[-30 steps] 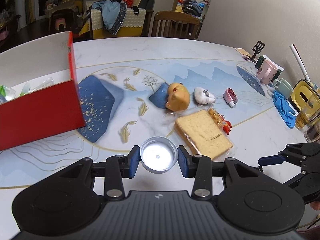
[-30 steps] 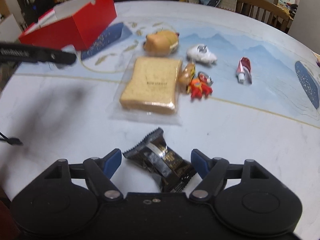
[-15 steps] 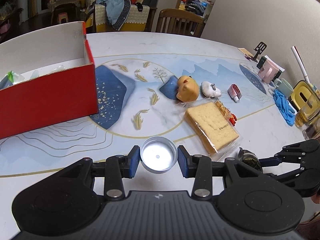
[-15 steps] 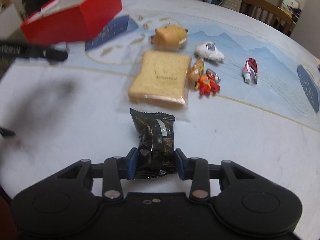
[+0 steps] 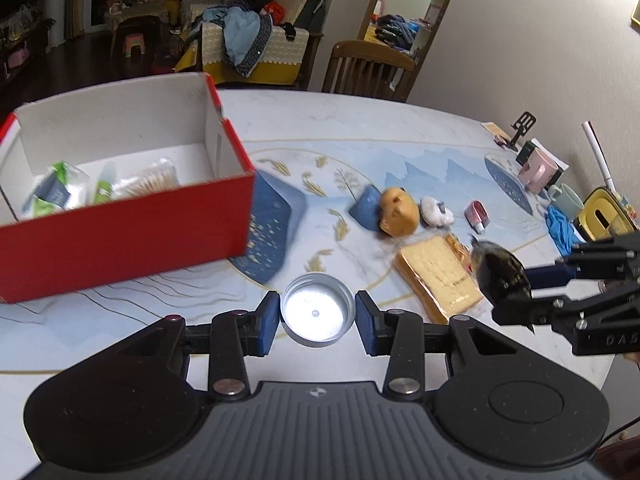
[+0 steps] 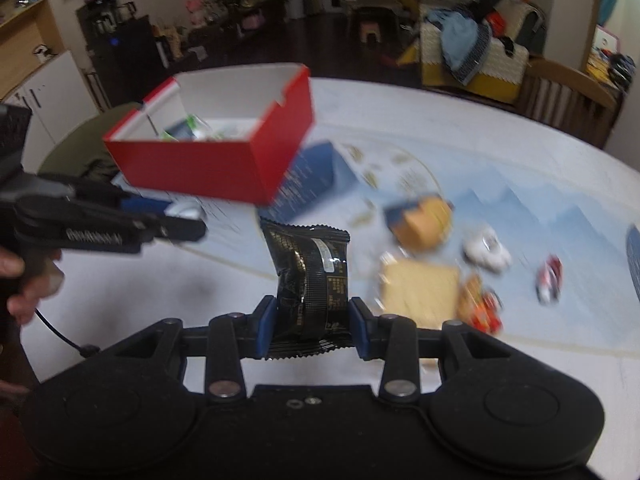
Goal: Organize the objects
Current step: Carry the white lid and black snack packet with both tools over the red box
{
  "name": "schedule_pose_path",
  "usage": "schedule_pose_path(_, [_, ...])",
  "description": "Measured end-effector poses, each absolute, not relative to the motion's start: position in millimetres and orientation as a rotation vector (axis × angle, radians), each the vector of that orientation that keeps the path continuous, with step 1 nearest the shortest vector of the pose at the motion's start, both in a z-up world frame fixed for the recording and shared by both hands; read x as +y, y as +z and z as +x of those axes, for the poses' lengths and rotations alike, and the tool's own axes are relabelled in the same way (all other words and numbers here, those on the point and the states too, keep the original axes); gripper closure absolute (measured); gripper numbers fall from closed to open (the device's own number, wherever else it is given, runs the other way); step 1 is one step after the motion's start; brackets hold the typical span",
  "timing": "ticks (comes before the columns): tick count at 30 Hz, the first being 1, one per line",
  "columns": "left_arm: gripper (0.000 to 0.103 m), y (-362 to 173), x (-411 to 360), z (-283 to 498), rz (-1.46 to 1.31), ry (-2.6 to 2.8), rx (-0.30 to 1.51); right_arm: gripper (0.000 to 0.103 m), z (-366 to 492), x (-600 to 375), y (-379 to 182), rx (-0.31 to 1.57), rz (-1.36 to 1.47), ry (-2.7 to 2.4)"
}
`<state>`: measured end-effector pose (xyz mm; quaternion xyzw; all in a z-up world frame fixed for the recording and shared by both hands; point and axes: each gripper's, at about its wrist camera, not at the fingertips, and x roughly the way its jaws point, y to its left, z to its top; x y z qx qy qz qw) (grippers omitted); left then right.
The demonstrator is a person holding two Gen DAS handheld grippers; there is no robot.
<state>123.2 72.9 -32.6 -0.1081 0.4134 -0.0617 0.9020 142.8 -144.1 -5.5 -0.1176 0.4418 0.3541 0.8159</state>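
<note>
Ahead and to the left of the left claw (image 5: 317, 317) stands the open red box (image 5: 120, 236), white inside, with small packets lying on its floor. The left claw itself is clamped on a round metal cap (image 5: 318, 312), open side up, one blue pad against each side, held above the tabletop (image 5: 360, 128). Ahead and to its right lie an orange plush toy (image 5: 398, 212), a white toy (image 5: 437, 211) and a small red-and-white tube (image 5: 476, 216); nearer, a wrapped slice of bread (image 5: 436, 280) lies just right of the claw.

Farther right, the right claw (image 6: 313, 322) is closed on a black snack packet (image 6: 310, 280), gripped at its lower part with the crimped top edge standing up beyond the pads. In the right wrist view the red box (image 6: 208, 168) is ahead and to the left of that claw, with the left claw (image 6: 176, 229) low in front of it. To the right of the packet are the bread (image 6: 420, 292), a red figure (image 6: 486, 312) beside it, and the tube (image 6: 550, 278) farther right; motion blur softens these.
</note>
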Motion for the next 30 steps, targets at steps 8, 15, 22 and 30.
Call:
schedule_pose_path(8, [0.064, -11.6, 117.5, 121.2, -0.195, -0.105, 0.81, 0.065, 154.1, -73.2, 19.1, 0.886, -0.268, 0.839])
schedule_pose_path(15, [0.064, 0.2, 164.5, 127.1, -0.159, -0.057, 0.782, 0.065, 168.3, -13.0, 25.0, 0.866, -0.301, 0.863])
schedule_pose_path(22, [0.064, 7.7, 210.0, 146.1, -0.132, -0.022, 0.776, 0.065, 192.0, 35.5, 26.8, 0.878, -0.301, 0.847])
schedule_pose_path(30, [0.064, 4.0, 248.1, 177.2, -0.112, 0.009, 0.79, 0.065, 211.3, 80.9, 19.0, 0.868, -0.343, 0.83])
